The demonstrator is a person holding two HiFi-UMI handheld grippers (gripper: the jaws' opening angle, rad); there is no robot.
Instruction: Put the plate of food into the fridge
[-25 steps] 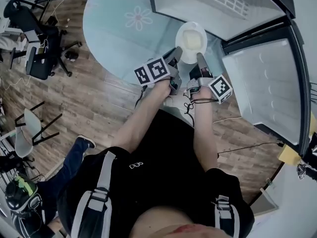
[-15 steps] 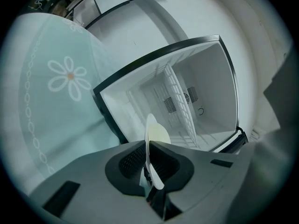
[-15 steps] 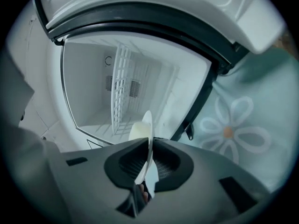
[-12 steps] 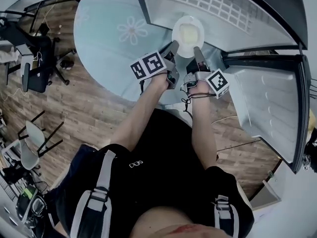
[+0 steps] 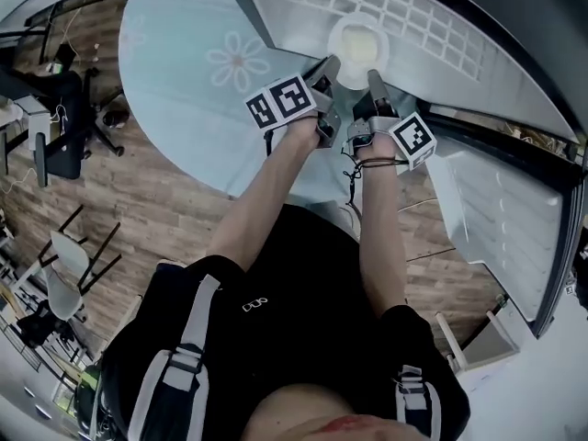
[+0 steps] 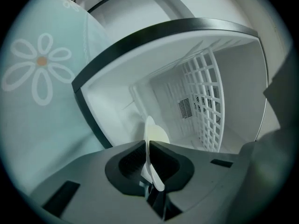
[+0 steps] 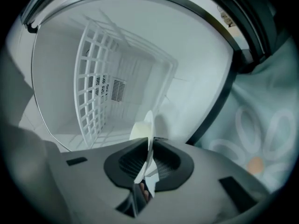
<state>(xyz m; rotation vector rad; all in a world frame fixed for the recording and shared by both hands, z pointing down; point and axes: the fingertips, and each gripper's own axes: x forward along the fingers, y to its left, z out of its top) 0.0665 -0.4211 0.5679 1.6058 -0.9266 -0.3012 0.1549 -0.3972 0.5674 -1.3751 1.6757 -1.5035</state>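
Observation:
A white plate (image 5: 356,42) with pale food on it hangs level inside the open fridge (image 5: 432,35), held by its near rim from both sides. My left gripper (image 5: 329,64) is shut on the left part of the rim, and the left gripper view shows the plate (image 6: 154,135) edge-on between the left gripper's (image 6: 146,146) pads. My right gripper (image 5: 374,77) holds the right part of the rim. Its jaws are opening, with the plate (image 7: 142,128) still pinched between the right gripper's (image 7: 152,144) pads.
A white wire shelf (image 6: 206,94) stands inside the fridge beyond the plate. The fridge door (image 5: 501,219) hangs open at the right. A round table with a pale flower cloth (image 5: 197,81) is at the left, and office chairs (image 5: 55,150) stand on the wooden floor beyond it.
Both grippers have carried the plate forward, from over the table's edge into the fridge opening. The person has stepped closer to the fridge.

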